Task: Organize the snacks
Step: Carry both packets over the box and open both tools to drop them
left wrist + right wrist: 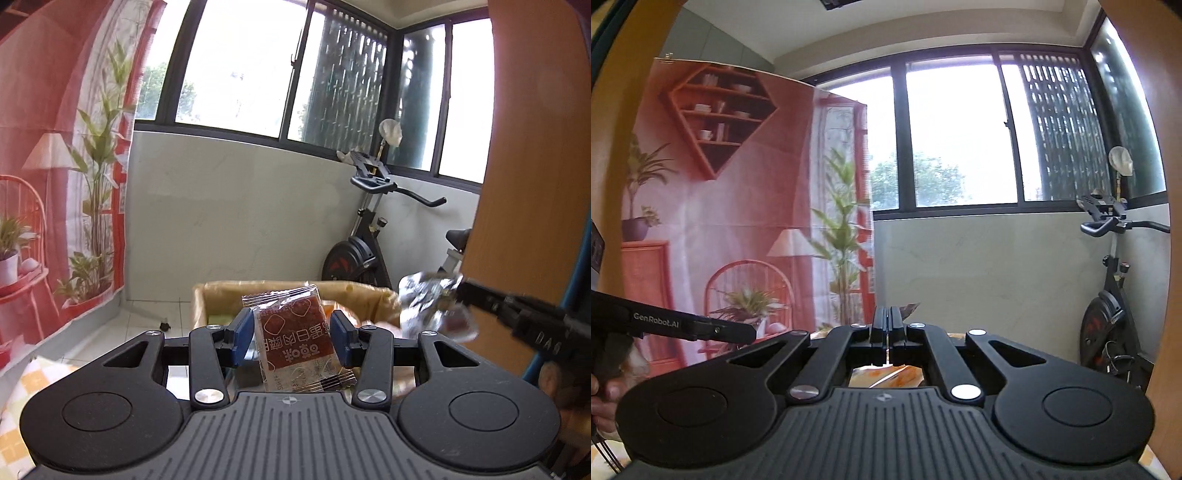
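The left gripper (291, 330) holds a clear-wrapped reddish-brown snack packet (295, 332) upright, its jaws clamped on the packet's two sides, in front of an open cardboard box (218, 295) lying farther off. To the right, the right gripper (460, 293) has its jaws together on a crinkled silvery wrapper (428, 306). An exercise bike (365, 243) stands by the far wall.

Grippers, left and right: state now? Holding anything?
Left gripper: shut on a clear-wrapped red snack packet.
Right gripper: jaws shut, pinching a crinkly silver wrapper, seen from the left wrist.
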`<state>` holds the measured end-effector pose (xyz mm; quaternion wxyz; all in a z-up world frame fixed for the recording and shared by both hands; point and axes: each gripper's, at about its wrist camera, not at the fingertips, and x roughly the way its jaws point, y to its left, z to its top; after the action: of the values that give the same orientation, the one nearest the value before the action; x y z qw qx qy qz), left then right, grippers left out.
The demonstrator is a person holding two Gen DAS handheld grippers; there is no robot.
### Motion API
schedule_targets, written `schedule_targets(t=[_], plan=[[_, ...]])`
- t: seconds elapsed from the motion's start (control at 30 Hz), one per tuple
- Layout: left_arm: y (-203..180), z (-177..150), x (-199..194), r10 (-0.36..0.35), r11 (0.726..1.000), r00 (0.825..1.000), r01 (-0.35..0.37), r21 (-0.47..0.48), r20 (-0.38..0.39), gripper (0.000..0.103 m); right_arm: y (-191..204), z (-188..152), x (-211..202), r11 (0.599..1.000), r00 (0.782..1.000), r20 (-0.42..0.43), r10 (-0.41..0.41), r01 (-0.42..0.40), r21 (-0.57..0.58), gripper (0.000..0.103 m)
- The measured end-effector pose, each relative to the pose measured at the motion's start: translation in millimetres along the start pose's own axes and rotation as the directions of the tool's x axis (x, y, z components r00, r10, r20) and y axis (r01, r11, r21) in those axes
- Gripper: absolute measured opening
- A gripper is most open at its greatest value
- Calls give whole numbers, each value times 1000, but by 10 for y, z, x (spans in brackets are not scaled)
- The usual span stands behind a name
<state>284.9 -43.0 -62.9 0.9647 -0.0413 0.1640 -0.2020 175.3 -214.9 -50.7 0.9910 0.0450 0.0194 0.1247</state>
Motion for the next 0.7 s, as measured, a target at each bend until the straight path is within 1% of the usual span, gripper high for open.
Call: schedule_targets(t=[0.1,0.2,0.4,0.43,0.47,0.5,0.53,0.57,0.6,0.63,0.67,0.7], plan=[[-33,92,206,19,1000,1000,-19,13,-6,48,-57,-17,251,999,999,-24,-25,24,-22,1],[-68,159,392,26,999,999,-25,34,-20,48,-93,-83,493,996,996,-55,-72,69,-53,1],[-74,206,601,42,997,998,-39,68,-48,49,-191,-206,836,990,982,-130,-135,130,-49,1],[-61,197,630,38,997,997,-34,65,-61,51,-211,-212,862,989,979,-142,-150,145,-42,1],[-25,195,653,33,998,997,-29,59,-75,58,-239,-217,887,986,974,-152,-166,162,-35,2],[-14,177,656,32,998,996,-27,53,-83,62,-258,-219,913,983,969,-167,-183,180,-31,3],[30,168,648,34,998,996,-29,50,-87,69,-279,-222,936,980,963,-182,-198,196,-27,3],[45,154,628,42,998,995,-38,48,-88,73,-300,-221,935,978,960,-188,-207,206,-22,7],[68,148,601,51,998,995,-47,49,-88,74,-315,-220,926,977,958,-193,-211,211,-18,15],[90,151,582,61,997,994,-57,48,-88,74,-325,-219,905,977,958,-193,-213,214,-16,19],[118,155,556,70,997,994,-67,42,-89,74,-332,-219,868,976,959,-186,-215,216,-14,22],[148,160,525,77,997,993,-74,33,-89,74,-337,-217,831,976,959,-180,-218,220,-10,22]])
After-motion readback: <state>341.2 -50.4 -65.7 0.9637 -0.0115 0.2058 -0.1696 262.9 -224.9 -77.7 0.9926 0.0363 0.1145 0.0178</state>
